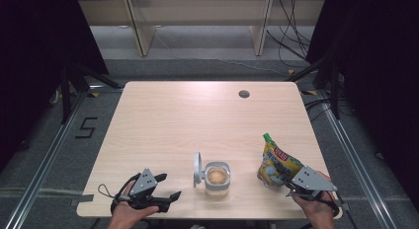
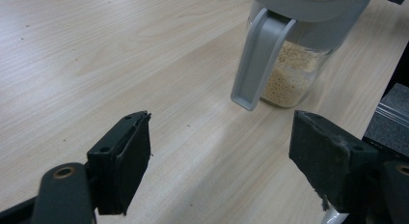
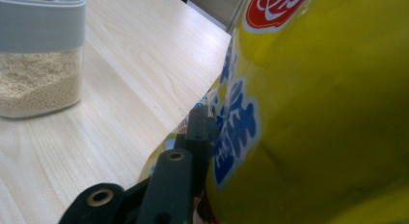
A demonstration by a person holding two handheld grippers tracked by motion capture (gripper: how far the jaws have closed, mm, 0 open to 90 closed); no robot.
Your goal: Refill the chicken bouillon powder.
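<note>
A yellow pouch (image 1: 276,162) with a green cap stands at the table's front right, and its printed side (image 3: 313,113) looms large in the right gripper view. My right gripper (image 1: 281,175) is shut on its lower part; one black finger (image 3: 197,130) lies against the pouch and the other is hidden behind it. A clear jar of pale grain (image 1: 217,177) stands at front centre with its grey lid (image 1: 197,169) swung up on the left side. My left gripper (image 1: 167,187) rests at the front left, open and empty (image 2: 219,161), pointing at the jar (image 2: 294,69).
The wooden table (image 1: 197,115) stretches bare behind the jar, with a round cable hole (image 1: 243,94) near its far edge. Both hands sit close to the front edge. Metal floor rails and dark stands flank the table.
</note>
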